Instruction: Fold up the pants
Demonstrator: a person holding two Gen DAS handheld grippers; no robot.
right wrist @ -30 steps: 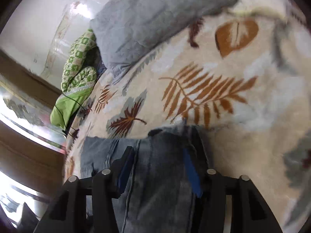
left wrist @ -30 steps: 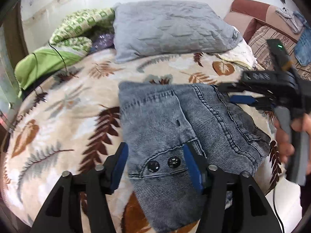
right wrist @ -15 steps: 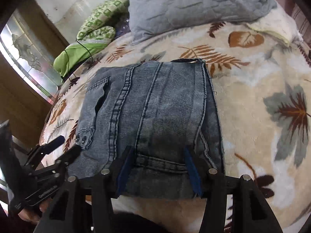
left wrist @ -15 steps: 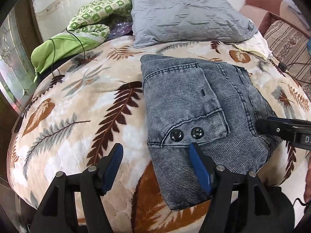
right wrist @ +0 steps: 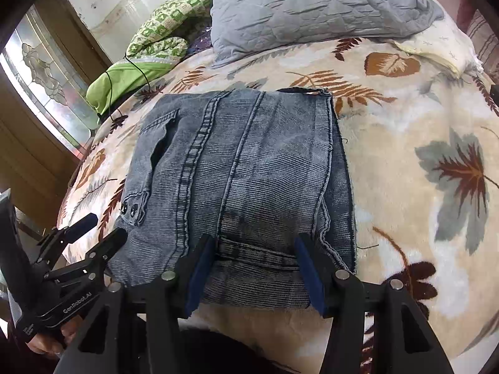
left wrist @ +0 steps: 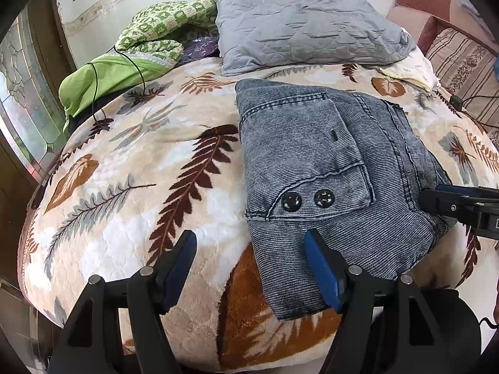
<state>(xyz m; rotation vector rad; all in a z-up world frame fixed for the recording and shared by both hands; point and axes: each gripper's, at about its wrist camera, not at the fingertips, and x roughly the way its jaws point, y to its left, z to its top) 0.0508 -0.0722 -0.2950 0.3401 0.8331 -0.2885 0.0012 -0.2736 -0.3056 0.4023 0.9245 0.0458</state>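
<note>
The grey-blue denim pants (left wrist: 327, 168) lie folded into a compact rectangle on the leaf-patterned blanket (left wrist: 131, 168), pocket with two black snaps facing up. They fill the middle of the right wrist view (right wrist: 249, 168). My left gripper (left wrist: 249, 249) is open and empty, hovering just above the near left edge of the pants. My right gripper (right wrist: 254, 255) is open and empty over the near waistband edge; it shows at the right edge of the left wrist view (left wrist: 436, 199). The left gripper also shows at lower left of the right wrist view (right wrist: 93, 227).
A grey pillow (left wrist: 299, 28) and a green patterned quilt (left wrist: 149, 37) lie at the far end of the bed. A black cable (left wrist: 124, 59) crosses the green cloth. A striped sofa (left wrist: 461, 59) stands at the right. A glass door (right wrist: 43, 68) is at the left.
Both grippers have drawn back toward the near edge of the bed and away from the pants, which now lie released and flat. The right gripper has come down level beside the pants.
</note>
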